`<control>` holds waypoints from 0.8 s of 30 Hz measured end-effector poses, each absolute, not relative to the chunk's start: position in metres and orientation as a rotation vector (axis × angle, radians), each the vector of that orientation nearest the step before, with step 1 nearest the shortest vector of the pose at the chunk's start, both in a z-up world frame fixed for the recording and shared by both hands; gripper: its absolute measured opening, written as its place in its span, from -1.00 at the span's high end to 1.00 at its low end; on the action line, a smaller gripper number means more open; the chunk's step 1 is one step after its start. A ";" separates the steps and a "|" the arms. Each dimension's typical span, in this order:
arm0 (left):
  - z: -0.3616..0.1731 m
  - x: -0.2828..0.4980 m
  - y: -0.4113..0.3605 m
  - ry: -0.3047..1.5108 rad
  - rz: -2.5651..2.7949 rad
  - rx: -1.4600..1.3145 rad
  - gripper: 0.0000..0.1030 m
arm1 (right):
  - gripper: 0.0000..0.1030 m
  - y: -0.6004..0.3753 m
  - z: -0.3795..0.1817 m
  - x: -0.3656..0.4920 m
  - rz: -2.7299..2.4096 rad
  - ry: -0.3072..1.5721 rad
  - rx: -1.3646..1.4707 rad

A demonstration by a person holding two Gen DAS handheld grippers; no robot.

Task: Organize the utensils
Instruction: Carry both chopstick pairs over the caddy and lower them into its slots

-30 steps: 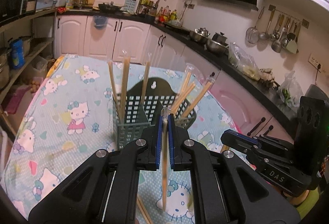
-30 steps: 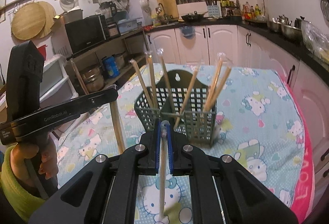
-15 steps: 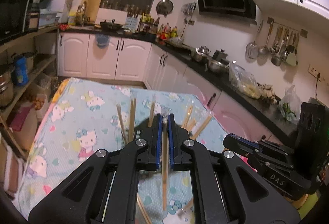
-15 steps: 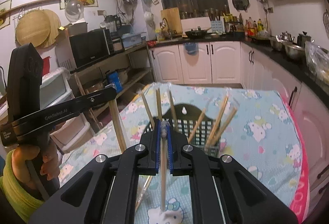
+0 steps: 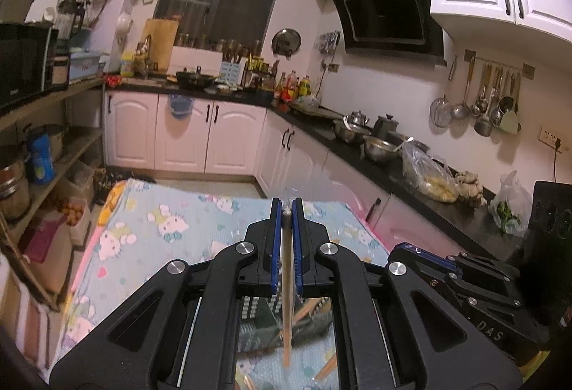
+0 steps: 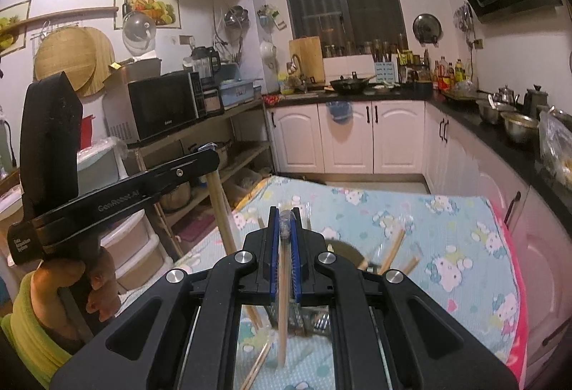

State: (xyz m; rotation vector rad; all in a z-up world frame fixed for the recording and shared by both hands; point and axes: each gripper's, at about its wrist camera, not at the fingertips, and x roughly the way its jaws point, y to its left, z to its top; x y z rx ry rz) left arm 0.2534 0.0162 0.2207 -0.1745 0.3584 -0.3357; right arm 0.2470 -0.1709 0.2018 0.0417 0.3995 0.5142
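My left gripper (image 5: 286,211) is shut on a wooden chopstick (image 5: 286,318) in a clear sleeve, which hangs down between the blue pads. My right gripper (image 6: 285,220) is shut on another sleeved chopstick (image 6: 282,318) in the same way. Both are held above the dark mesh utensil basket (image 5: 255,309), which is mostly hidden under the gripper bodies. Several chopsticks (image 6: 393,247) stand in the basket (image 6: 341,248). In the right wrist view the left gripper (image 6: 209,157) is at the left with its chopstick (image 6: 221,211) hanging below it. A hand (image 6: 100,286) holds its grip.
The table wears a blue cartoon-cat cloth (image 5: 186,232) with a pink edge (image 6: 514,282). Loose chopsticks (image 6: 257,365) lie on it below the grippers. Shelves with a microwave (image 6: 161,105) stand to the left, and a black counter with pots (image 5: 379,146) runs along the right.
Both grippers have risen with their chopsticks. The basket has dropped from the middle of each view to under the gripper bodies, and more of the kitchen shows.
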 end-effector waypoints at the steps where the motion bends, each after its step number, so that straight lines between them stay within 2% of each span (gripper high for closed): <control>1: 0.223 0.255 0.015 0.354 -0.336 -0.173 0.97 | 0.87 -0.170 0.205 0.249 0.512 0.390 0.040; 13: 0.235 0.273 0.015 0.288 -0.291 -0.155 0.97 | 0.87 -0.170 0.223 0.277 0.487 0.341 0.054; 24: 0.220 0.294 0.017 0.274 -0.252 -0.140 0.97 | 0.87 -0.174 0.218 0.306 0.450 0.310 0.082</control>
